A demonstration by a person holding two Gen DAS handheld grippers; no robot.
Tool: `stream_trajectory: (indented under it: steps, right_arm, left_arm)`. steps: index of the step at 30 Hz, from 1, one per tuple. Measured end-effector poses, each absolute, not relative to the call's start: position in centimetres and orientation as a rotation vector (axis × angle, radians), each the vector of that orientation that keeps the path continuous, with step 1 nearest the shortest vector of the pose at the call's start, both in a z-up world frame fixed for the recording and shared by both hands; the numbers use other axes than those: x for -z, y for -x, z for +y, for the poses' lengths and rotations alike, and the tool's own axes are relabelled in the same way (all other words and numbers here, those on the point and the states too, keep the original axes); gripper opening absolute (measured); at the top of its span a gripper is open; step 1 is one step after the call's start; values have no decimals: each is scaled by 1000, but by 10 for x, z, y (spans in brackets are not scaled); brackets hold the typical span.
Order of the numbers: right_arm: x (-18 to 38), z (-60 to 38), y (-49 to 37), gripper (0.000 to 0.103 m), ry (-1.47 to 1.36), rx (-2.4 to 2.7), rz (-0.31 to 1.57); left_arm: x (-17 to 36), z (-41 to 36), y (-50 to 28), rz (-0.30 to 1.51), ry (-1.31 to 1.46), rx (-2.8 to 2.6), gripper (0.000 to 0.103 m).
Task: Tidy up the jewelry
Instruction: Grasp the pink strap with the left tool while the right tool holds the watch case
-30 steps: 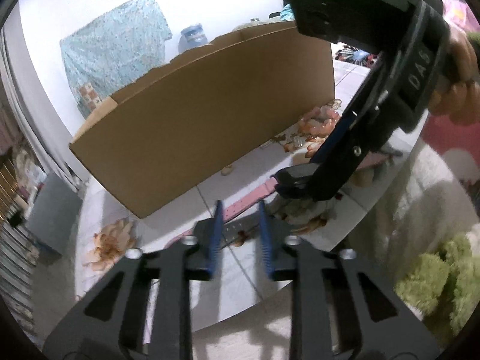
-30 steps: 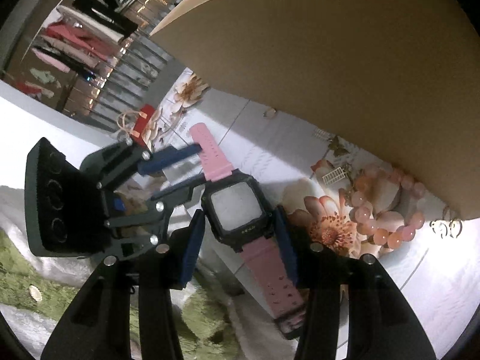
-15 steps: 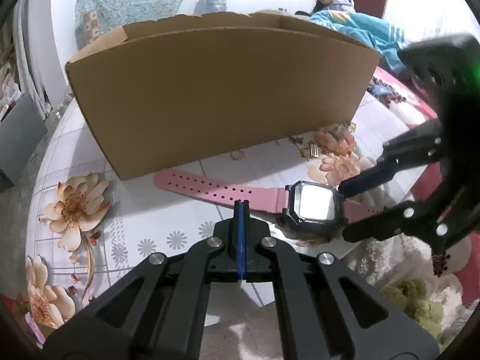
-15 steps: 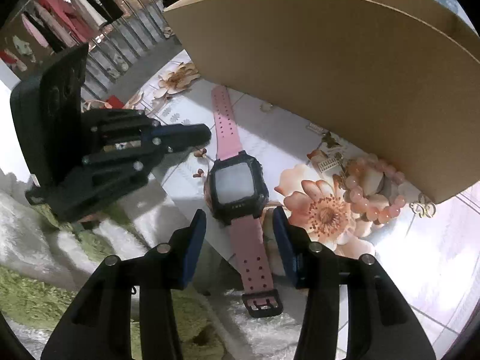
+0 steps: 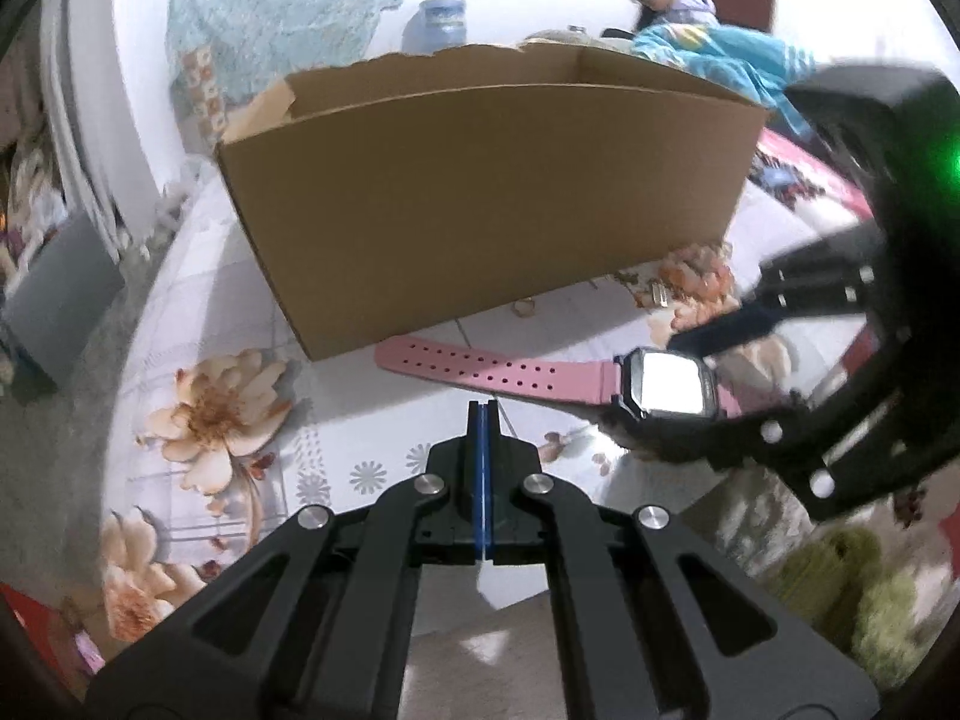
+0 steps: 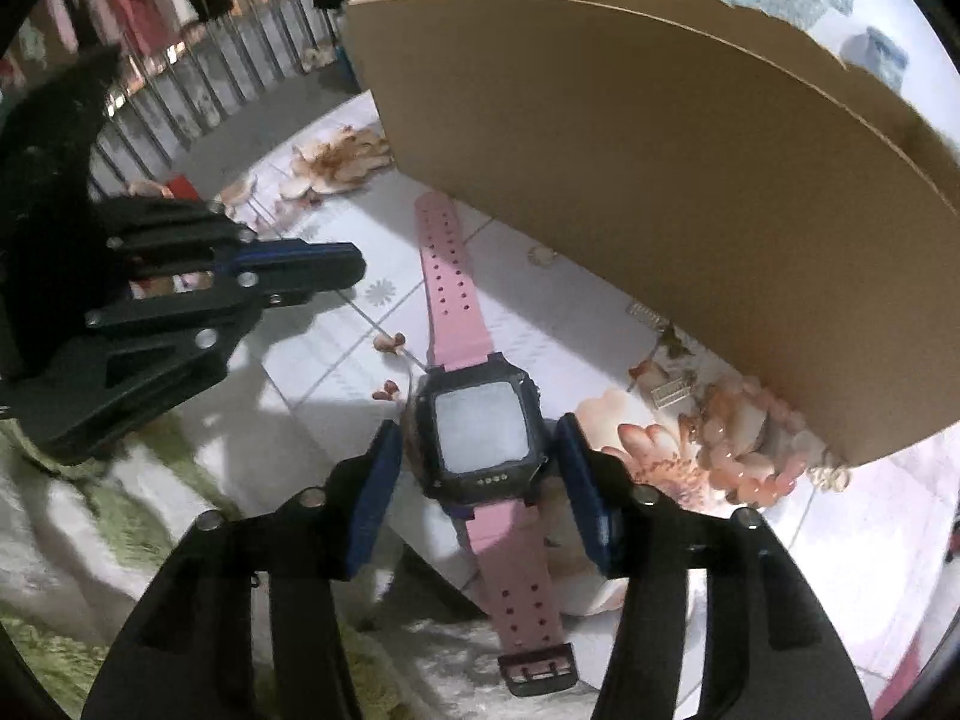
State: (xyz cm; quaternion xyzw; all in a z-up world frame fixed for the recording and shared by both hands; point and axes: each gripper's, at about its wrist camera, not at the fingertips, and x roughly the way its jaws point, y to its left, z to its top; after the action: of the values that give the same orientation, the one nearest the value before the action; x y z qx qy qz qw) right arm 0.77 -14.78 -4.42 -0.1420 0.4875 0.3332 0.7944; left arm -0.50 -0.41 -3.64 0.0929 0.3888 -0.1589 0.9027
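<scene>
Closed left gripper (image 5: 482, 414) empty, backed off strap.
Right gripper (image 6: 477, 450) half spread astride pink watch (image 6: 480, 432), not pinching; boxing pending.

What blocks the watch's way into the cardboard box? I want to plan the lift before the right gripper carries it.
Only the box's own near wall stands between the watch and the box's open top. The watch lies on the table in front of that wall, so it has to go up and over. The right gripper straddles the case, nothing between.
</scene>
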Motion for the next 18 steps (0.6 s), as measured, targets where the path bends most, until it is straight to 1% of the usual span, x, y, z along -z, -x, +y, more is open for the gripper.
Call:
stream_trajectory:
  steps: [1,3,8,11,12,13,18]
  right_arm:
    - [44,-150,-11,45,276,-727,1069]
    - [44,-161,-22,45,178,-780,1124]
    - [52,-189,-47,43,-51,-929,1261]
    - [59,-198,-59,43,-142,-1002,1327]
    - [62,-200,-63,43,-162,-1025,1347]
    - [64,-201,-67,43,-177,-1048,1367]
    - [67,-195,-70,43,-152,-1107,1404]
  left_arm:
    - [37,-7,8,794,-226,327,8]
    - [36,-13,13,773,-271,336,15]
    - [35,-32,24,711,-382,369,22]
    - [38,-43,29,685,-446,388,28]
    - [39,-45,30,677,-469,391,31]
    - [40,-47,30,673,-484,394,32]
    - [46,-55,29,661,-546,413,33]
